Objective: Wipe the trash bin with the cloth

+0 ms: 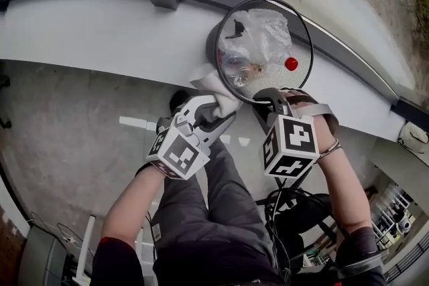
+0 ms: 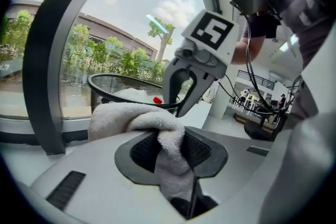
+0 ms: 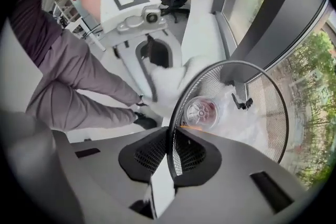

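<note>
Bin [image 1: 303, 58] holds a plastic bag [image 1: 263, 33], clear cup [image 1: 236, 67] and red cap [image 1: 291, 63]. Right gripper [image 1: 271, 98] fingers pinch its rim; left gripper [image 1: 220, 112] fingers pinch the cloth [image 1: 213, 87].

cloth [image 1: 213, 87]: white terry. trash bin [image 1: 303, 43]: black wire mesh, clear bag [image 1: 265, 33], red cap [image 1: 291, 63] at 4 o'clock. My left tongs [image 2: 169, 147] and right tongs [image 3: 170, 157]: pale grey, black pads. marker cubes [image 1: 289, 144]: white with black squares. trousers [image 1: 214, 211]: grey.

Your left gripper [image 1: 218, 110] clamps the cloth [image 1: 216, 89] at the near-left outside of the trash bin [image 1: 303, 60]. To its right, your right gripper [image 1: 271, 96] grips the near rim from above. A plastic bag [image 1: 265, 33] and a cup [image 3: 202, 111] lie inside the bin.
</note>
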`<action>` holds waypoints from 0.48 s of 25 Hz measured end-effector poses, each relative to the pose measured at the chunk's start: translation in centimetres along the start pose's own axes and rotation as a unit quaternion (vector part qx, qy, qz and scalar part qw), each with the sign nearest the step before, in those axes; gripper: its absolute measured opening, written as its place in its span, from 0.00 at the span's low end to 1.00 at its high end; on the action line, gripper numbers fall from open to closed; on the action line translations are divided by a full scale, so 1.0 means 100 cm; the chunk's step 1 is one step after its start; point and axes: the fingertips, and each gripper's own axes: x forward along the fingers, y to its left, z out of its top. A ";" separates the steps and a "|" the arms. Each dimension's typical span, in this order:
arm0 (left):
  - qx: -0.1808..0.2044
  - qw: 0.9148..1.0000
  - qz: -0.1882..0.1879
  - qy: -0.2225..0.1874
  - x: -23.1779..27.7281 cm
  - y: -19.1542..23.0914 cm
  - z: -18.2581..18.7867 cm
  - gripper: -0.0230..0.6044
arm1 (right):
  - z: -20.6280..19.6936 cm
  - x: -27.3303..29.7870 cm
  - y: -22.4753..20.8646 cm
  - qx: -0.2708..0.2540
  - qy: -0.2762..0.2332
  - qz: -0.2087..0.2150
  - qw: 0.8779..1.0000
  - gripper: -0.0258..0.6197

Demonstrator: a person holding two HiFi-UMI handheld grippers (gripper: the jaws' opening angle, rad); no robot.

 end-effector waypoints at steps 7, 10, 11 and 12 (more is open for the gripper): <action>0.010 1.000 0.017 0.005 -0.006 0.005 -0.009 0.18 | 0.022 -0.003 -0.009 0.039 -0.031 -0.009 0.999 0.11; 0.014 0.997 0.076 0.014 -0.025 0.043 -0.011 0.18 | 0.009 -0.023 -0.007 0.042 -0.049 -0.028 0.998 0.13; 0.015 0.995 0.097 0.014 -0.033 0.059 -0.009 0.18 | 0.001 -0.030 -0.006 0.037 -0.044 -0.029 0.998 0.16; 0.014 0.993 0.115 0.010 -0.040 0.075 -0.006 0.18 | -0.008 -0.035 -0.006 0.030 -0.036 -0.032 0.998 0.16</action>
